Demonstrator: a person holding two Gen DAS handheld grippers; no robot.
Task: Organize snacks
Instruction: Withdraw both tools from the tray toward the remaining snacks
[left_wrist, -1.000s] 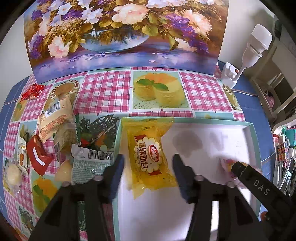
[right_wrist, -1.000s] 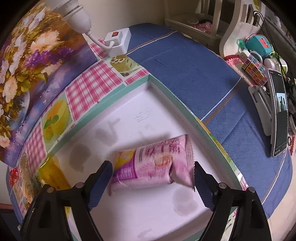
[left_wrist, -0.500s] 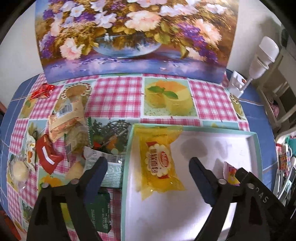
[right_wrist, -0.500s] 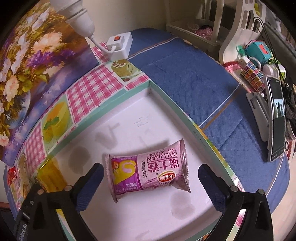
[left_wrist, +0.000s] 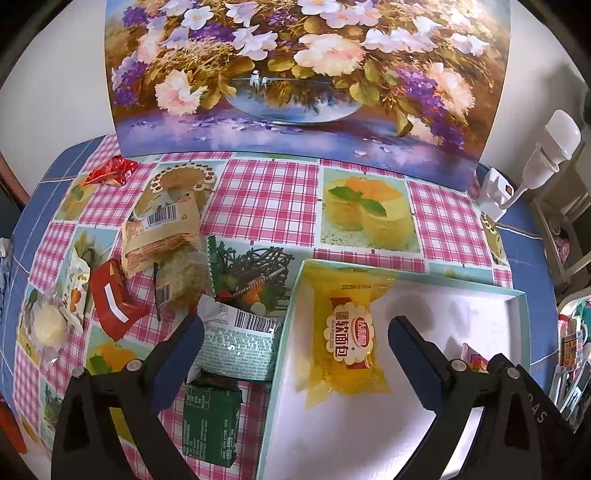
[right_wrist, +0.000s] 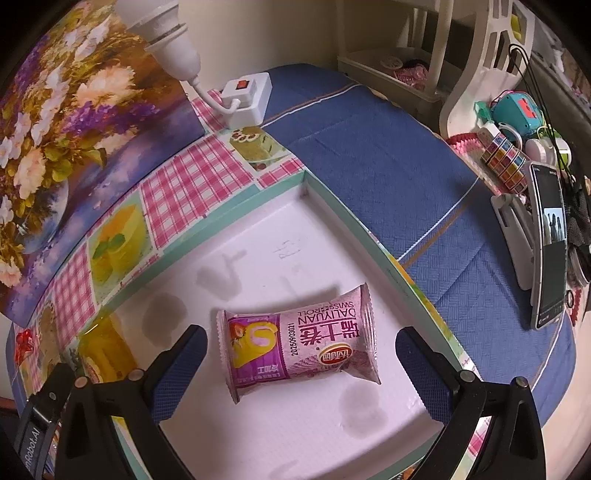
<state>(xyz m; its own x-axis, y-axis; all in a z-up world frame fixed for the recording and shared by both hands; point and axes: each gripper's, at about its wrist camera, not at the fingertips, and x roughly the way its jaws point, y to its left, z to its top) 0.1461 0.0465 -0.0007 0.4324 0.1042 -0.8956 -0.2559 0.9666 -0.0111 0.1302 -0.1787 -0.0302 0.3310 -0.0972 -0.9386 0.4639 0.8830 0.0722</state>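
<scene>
Inside the white tray (left_wrist: 480, 295), the yellow bread pack (left_wrist: 347, 332) and purple roll pack (right_wrist: 299, 343) are lying released; both grippers' jaws are standing apart, empty. Reaching leftward for the loose snacks (left_wrist: 155, 236) is risking a jaw snagging the tray's wall.

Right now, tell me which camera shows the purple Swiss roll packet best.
The right wrist view: the purple Swiss roll packet lies whole in the white tray, label readable. The left wrist view shows only a corner, behind a hand-held gripper.
</scene>
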